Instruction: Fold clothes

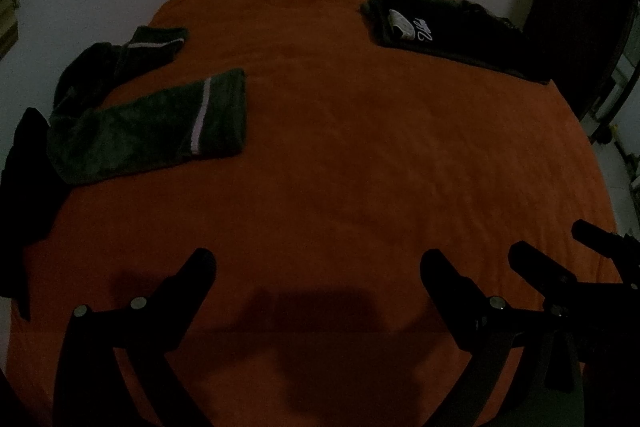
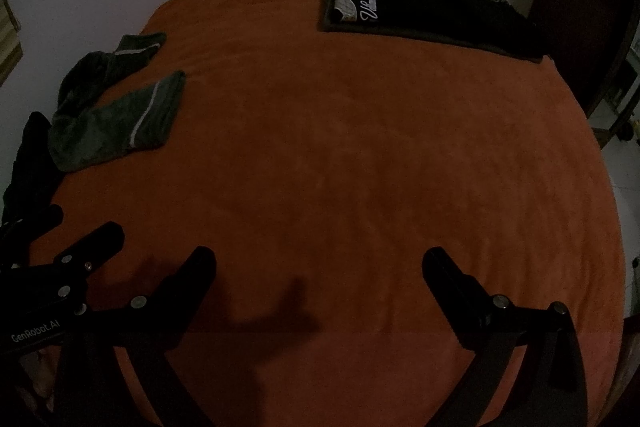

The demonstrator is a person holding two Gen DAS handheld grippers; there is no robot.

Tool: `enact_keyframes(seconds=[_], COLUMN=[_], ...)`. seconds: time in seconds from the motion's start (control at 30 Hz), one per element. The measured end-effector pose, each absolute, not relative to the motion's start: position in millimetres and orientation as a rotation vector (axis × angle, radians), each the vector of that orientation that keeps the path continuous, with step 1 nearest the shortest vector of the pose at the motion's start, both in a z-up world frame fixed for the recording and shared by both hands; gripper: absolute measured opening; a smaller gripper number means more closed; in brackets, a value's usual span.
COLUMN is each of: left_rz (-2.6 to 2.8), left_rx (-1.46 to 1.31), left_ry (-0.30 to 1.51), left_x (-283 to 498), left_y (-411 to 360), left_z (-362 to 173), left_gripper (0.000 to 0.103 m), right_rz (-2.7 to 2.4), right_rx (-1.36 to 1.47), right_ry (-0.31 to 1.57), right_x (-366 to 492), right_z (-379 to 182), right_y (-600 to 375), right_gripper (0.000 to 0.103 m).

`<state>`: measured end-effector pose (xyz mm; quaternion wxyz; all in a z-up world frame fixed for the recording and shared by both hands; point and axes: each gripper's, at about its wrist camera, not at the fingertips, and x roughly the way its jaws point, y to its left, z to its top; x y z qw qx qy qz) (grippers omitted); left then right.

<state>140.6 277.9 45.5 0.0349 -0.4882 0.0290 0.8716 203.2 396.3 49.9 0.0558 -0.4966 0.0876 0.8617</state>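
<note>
Both tools hover over the bare orange bed (image 1: 340,147), left gripper (image 1: 318,263) and right gripper (image 2: 319,261) spread wide and empty. Green shorts (image 1: 148,127) lie unfolded far left; folded black shirt (image 1: 460,31) far right. Recommend taking the waistband corners, not the legs

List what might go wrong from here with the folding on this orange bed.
1. The room is dim, and the crumpled dark green garment with pale stripes lies beside a black cloth at the bed's left edge; a grab may catch both.
2. That black cloth hangs over the edge and might slide off.
3. Both open grippers, left and right, hover close together and may collide.
</note>
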Motion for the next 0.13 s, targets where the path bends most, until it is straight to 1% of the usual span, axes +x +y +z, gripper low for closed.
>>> enact_keyframes(seconds=[0.13], left_rz=[2.683], left_rx=[-1.498], left_ry=[0.095], left_x=[142.6], left_y=[277.9], left_z=[45.5], left_gripper=[0.102], right_rz=[2.617], right_rx=[-1.509], right_ry=[0.266], right_x=[202.4], right_z=[49.1], right_y=[397.6], right_gripper=[0.103])
